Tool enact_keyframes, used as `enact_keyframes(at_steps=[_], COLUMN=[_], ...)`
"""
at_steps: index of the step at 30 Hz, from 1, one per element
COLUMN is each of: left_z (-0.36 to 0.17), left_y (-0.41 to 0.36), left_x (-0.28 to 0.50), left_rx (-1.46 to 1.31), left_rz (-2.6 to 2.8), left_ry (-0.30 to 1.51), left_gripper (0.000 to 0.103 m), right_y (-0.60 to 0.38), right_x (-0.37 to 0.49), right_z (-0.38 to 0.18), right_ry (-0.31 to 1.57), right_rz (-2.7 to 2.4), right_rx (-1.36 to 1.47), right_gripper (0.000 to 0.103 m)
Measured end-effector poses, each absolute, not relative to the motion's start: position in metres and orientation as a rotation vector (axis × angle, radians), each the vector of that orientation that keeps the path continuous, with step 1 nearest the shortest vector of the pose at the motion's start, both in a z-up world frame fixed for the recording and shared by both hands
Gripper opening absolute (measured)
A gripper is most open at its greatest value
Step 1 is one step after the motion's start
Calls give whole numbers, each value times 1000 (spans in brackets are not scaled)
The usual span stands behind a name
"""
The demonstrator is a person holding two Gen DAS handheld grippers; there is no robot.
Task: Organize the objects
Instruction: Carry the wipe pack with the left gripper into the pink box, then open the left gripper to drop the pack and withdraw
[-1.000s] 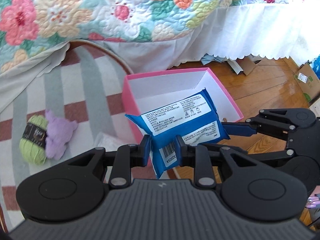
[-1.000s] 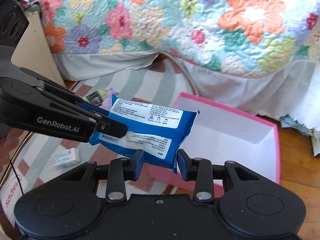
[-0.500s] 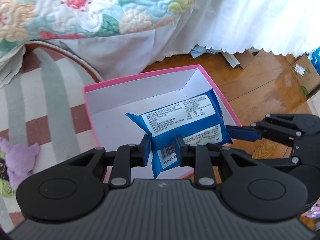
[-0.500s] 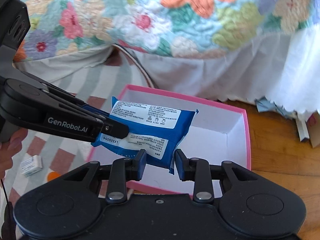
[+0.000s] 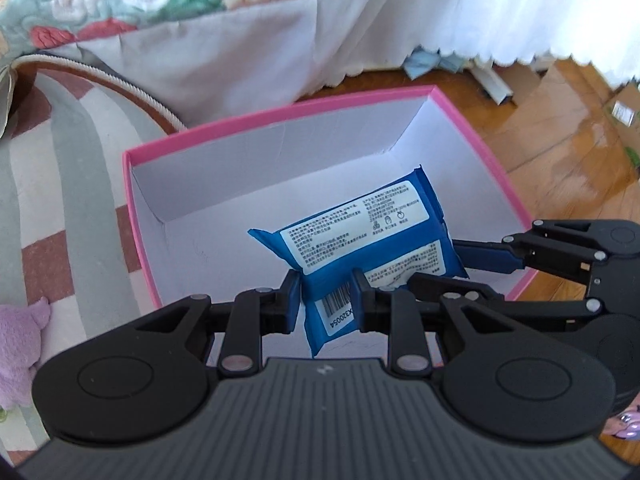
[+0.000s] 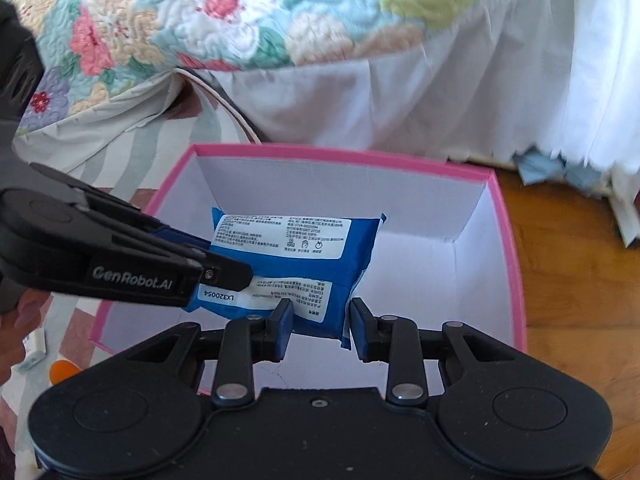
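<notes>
Pink box [image 5: 472, 132] half on striped rug [image 5: 60, 168], wood floor [image 5: 568, 160].

Glossy plastic pack [image 5: 360, 240], matt cardboard box [image 5: 240, 128] (quilted cloth bedspread [image 6: 240, 20] behind)

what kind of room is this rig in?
Most likely a bedroom, working at floor level beside a bed. A floral quilt and white bed skirt hang over a striped rug and wooden floor, with a pink box set down in front.
</notes>
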State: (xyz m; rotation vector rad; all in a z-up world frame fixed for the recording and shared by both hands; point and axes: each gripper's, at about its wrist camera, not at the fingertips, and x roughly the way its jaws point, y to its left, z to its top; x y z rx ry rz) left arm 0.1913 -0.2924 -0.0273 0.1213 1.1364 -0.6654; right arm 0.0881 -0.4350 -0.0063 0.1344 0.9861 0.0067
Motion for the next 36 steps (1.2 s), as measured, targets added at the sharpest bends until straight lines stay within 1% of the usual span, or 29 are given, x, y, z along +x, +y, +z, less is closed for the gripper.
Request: enact_keyframes(at_steps=[12,13,14,18,23,27,33,36], left_z=[-53,-53,-53,-50,-39,-30,-2,13], left_y=[-307,-307,-306,-300,-286,-287,-274,-263], left_x=[190,191,191,190,187,178,165,159], left_rx=[173,174,167,162,123,148,155,117], left_rz=[-598,-591,-589,-586,-585,-590,-595,-619], left_ry=[1136,1130,1127,1124,1136,1153,1143,1161], left_gripper=[23,23,25,26,26,26,25,25], right_y=[-436,-436,-436,-435,-438,-435,-427,-420], right_x=[98,99,101,99,87,85,74,63], right_z=[-38,-41,-44,-54,-40,-30,-5,7], right_ry=[1005,1007,1012,1020,1002,1037,1047,1066], right_rz=[-33,-35,-35,-68,-84,-94,-66,-65], right_rx=[155,154,151,137,170,141,171,167], right_gripper=[35,35,31,32,32,32,33,33])
